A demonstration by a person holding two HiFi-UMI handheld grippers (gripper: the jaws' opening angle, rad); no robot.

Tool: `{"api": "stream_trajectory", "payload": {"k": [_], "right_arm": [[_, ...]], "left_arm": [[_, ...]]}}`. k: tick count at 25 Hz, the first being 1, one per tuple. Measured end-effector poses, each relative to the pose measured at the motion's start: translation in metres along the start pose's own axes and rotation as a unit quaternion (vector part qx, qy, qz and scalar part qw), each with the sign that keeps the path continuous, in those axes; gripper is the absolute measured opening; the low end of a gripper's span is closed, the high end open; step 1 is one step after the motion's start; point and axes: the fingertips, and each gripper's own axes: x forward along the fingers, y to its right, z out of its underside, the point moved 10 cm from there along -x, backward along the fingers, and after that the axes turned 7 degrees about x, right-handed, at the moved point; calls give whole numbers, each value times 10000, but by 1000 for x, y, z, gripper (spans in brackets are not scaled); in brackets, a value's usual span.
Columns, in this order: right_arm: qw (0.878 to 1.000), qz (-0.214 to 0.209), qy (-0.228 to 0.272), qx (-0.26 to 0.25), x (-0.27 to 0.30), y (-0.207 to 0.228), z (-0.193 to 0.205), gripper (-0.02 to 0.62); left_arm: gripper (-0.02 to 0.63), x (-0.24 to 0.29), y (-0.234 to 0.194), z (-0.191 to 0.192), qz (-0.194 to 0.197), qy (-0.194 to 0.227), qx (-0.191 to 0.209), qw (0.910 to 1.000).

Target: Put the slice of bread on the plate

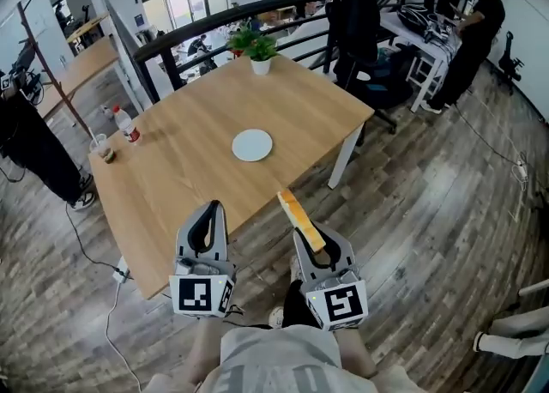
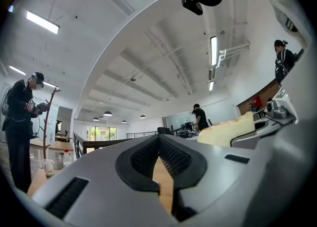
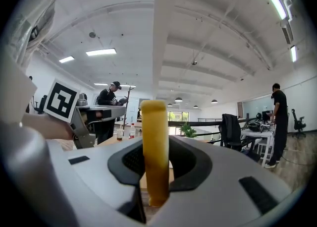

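Nearest me: left gripper (image 1: 213, 211), jaws closed together, nothing between, idle at 9 o'clock of right gripper (image 1: 316, 244). Right gripper clamped on slice of bread (image 1: 296, 211), which stands edge-on and pokes forward at near table (image 1: 171, 237) edge.

Plate (image 1: 252, 145) bare, mid-table, 11 o'clock from slice, well apart.

My plan:
- bring slice over plate centre
- roll wrist so slice lies flat
- lower till touching
- only then part jaws, no drop from height

Farther: bottle (image 1: 127, 125) and cup (image 1: 103, 149) at 10 o'clock, potted plant (image 1: 260, 55) at 12.

Writing: only square marker codes on gripper cubes. Bottle label unreadable.
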Motion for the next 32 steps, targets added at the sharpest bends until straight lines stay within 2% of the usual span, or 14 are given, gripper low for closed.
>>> {"api": "stream_trajectory", "payload": {"k": [2, 5, 7, 12, 17, 20, 25, 28, 32], "right_arm": [[9999, 12, 101, 86, 14, 14, 4, 97], [9994, -77, 114, 314, 45, 40, 12, 97], [9993, -93, 60, 344, 69, 60, 11, 97], [9986, -120, 268, 440, 130, 111, -2, 97], [9977, -118, 206, 637, 169, 159, -14, 97], [9969, -170, 67, 761, 196, 191, -17, 97], [9966, -202, -269, 749, 234, 236, -1, 97], [9949, -300, -364, 891, 251, 244, 2, 97], [9946, -470, -396, 834, 267, 244, 1, 97]], "left_arm": [[8, 18, 4, 12, 1, -19, -75, 10000], [9, 53, 10, 31, 339, -289, -193, 9988], [9, 80, 10, 37, 431, -409, -148, 9981], [9, 173, -13, 30, 221, -250, 297, 9990], [9, 233, -20, 23, 74, -251, 607, 9978], [9, 269, -19, 29, 50, -410, 574, 9975], [9, 310, -16, 49, -102, -621, 587, 9963], [8, 321, -18, 58, -116, -829, 708, 9940], [9, 333, -25, 61, -182, -879, 483, 9948]]}}
